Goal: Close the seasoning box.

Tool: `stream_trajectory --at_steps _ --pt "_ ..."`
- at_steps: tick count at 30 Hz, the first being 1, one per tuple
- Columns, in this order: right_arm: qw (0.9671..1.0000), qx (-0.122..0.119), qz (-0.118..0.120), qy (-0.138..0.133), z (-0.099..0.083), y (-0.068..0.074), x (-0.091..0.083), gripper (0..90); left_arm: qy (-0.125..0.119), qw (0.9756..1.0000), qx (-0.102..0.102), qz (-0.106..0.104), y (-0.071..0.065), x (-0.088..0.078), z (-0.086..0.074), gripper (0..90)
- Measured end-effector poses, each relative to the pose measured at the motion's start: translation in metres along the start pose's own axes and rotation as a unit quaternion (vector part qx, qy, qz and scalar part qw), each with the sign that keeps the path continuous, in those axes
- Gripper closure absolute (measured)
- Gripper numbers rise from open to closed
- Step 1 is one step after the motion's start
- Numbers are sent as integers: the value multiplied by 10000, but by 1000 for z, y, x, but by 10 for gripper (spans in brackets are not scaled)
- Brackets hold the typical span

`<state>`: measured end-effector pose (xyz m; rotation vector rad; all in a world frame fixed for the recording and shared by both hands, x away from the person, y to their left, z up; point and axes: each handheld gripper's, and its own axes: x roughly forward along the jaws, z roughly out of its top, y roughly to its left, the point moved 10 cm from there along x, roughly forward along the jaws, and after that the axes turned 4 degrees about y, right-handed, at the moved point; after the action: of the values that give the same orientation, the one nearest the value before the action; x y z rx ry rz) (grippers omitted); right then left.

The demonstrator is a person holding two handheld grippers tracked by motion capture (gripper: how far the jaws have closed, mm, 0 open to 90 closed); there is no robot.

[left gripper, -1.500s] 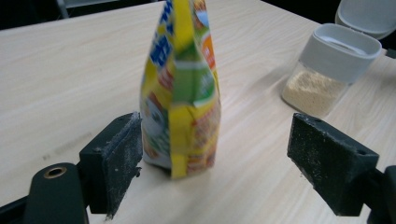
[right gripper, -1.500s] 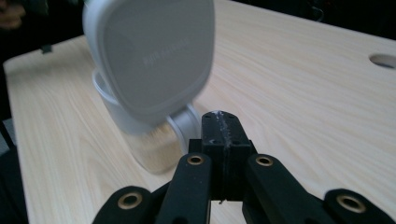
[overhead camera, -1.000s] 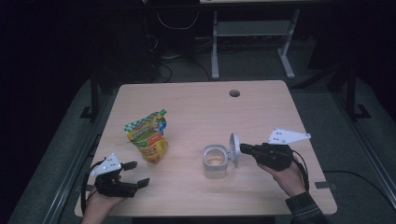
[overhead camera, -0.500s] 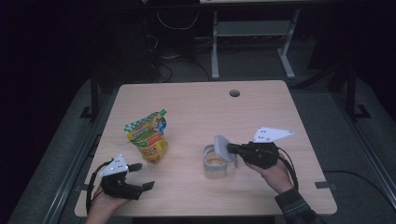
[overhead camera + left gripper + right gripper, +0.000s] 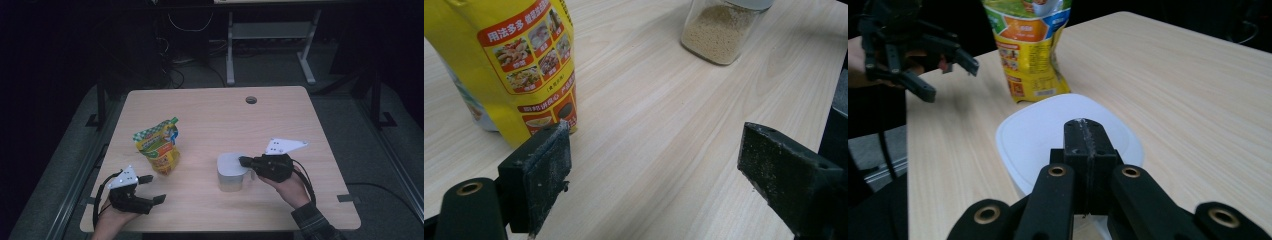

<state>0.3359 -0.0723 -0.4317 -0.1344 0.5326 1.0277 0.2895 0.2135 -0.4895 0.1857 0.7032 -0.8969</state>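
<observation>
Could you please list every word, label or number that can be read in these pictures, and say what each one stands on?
"用法多多": white characters on the red band of the yellow pouch, read in the left gripper view; the characters after them are blurred.
The small captions under the pouch's food photos and the print on its other face are too small to read.
The jar bears no text.

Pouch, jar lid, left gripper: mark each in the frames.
pouch [image 5: 159,149], high view, middle of its yellow front.
jar lid [image 5: 1048,131], right gripper view, bare white top left of the jaws.
left gripper [image 5: 152,189], high view, midway between its open fingertips.
</observation>
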Motion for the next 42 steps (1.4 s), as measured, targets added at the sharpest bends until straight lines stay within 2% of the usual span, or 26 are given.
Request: stream_trajectory --at_steps 2,5,12,14,16,20,25,32,37,42 --pt "10000 30 -23 -16 0 -2 -2 886 -2 10000 44 8 0 0 1 135" --pt "9998 100 -139 -89 0 -9 -7 800 -18 10000 -3 -20 0 1 1 135" --pt "9975 333 -617 -131 -6 -32 -21 618 17 10000 -36 -18 3 1 -3 135" --pt "9961 335 -810 -86 -10 -38 -25 575 5 10000 -39 -25 3 1 -3 135" --pt "9950 410 -905 -121 -13 -44 -30 551 -1 10000 -31 -49 2 2 -2 136" --pt "9925 589 -1070 -48 -28 -55 -39 508 27 10000 39 -45 0 2 -2 135" --pt "9894 768 -1232 51 -48 -63 -48 461 -46 10000 42 -33 0 0 -1 135" --pt "9844 907 -1498 158 -67 -70 -59 370 2 10000 87 4 0 0 -2 135" --pt "9796 1060 -1672 337 -89 -75 -66 276 24 10000 33 73 3 2 -4 135" --pt "9746 1221 -1834 391 -110 -78 -74 205 73 9999 -4 134 5 2 -7 135"
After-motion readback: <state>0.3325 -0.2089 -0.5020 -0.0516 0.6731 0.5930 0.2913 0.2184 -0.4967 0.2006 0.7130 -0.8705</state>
